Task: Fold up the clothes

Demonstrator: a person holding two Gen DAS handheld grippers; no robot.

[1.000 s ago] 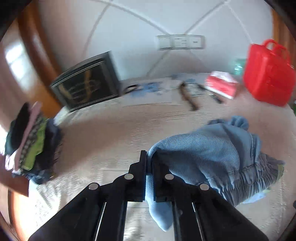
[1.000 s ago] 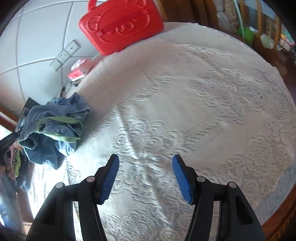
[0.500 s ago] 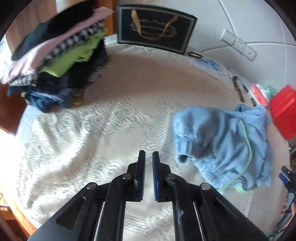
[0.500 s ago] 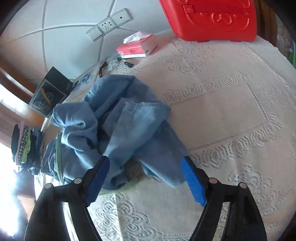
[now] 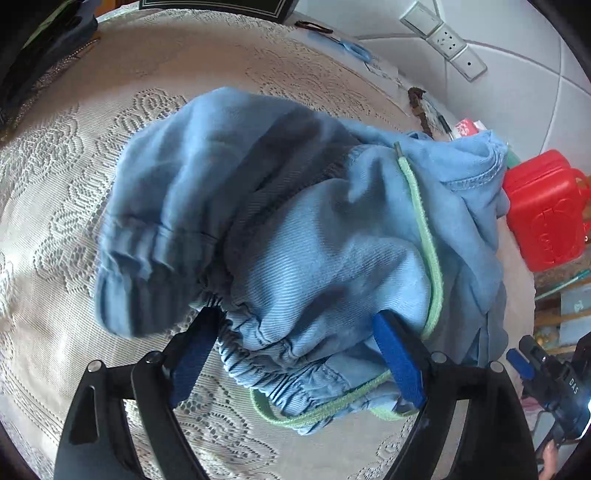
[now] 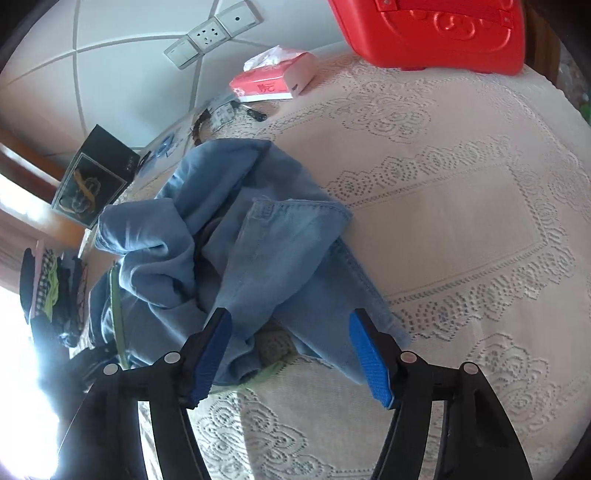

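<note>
A crumpled pair of light-blue trousers (image 5: 295,221) with a green drawstring (image 5: 428,236) lies in a heap on the lace tablecloth (image 5: 74,155). My left gripper (image 5: 295,354) points down at the elastic waistband. Its jaws are opening wide, the gathered band lies between them, and the pads do not press on it. In the right wrist view the same trousers (image 6: 258,240) lie rumpled. My right gripper (image 6: 291,354) straddles a loose fold at the near edge, its jaws closing a little but still apart from the cloth.
A red plastic case (image 6: 432,29) and a tissue pack (image 6: 273,81) stand at the back by the wall sockets (image 6: 210,33). A black gift bag (image 6: 92,181) leans on the wall. A stack of folded clothes (image 6: 51,288) sits at the far left edge.
My left gripper let go of the blue cloth, dropped down onto the heap and opened wide around the waistband. My right gripper swept across from bare tablecloth to the trousers.
</note>
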